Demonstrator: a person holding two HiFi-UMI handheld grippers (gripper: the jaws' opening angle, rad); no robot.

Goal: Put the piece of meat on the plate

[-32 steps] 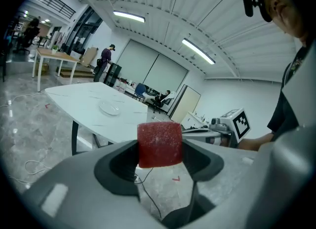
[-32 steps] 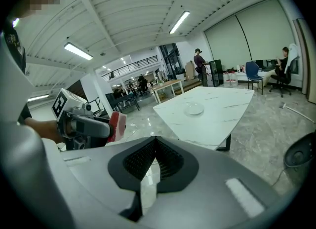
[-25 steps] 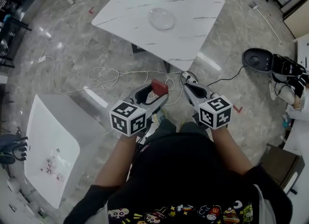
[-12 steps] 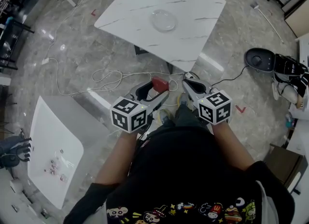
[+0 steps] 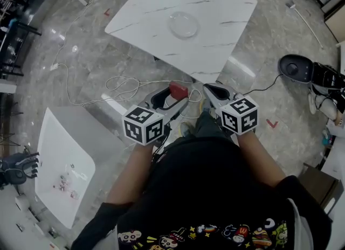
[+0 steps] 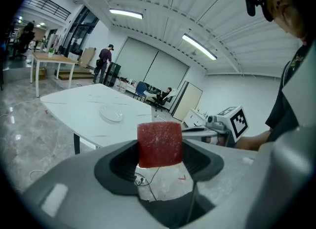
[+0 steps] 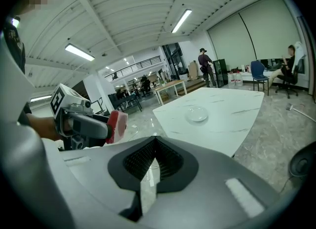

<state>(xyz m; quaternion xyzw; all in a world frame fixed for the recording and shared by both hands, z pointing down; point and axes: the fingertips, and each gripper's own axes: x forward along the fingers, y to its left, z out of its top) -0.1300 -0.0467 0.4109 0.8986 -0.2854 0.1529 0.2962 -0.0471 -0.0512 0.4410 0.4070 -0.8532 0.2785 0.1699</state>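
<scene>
Close to the body, seen from above: left gripper [image 5: 175,97] and right gripper [image 5: 211,88], side by side and low over a grey stone-look floor [image 5: 81,44].

On the left gripper, jaws clamped on the piece of meat [image 6: 159,144], pinching it from both sides near the tips. A blocky, deep red chunk with rounded corners and a grainy, slightly frosted face, standing upright and rising a little above the jaws.

On the right gripper, jaws pressed fully together at the tips, nothing between them.

Just past the grippers, loose loops of white cable [image 5: 121,84] on the floor.

Farther ahead, a white marble-patterned table [image 5: 156,6]. Near its middle, a clear round plate [image 5: 183,25], well apart from the meat.

Off to the left, a second white table [image 5: 59,152], with a few small items on it too tiny to tell.
</scene>
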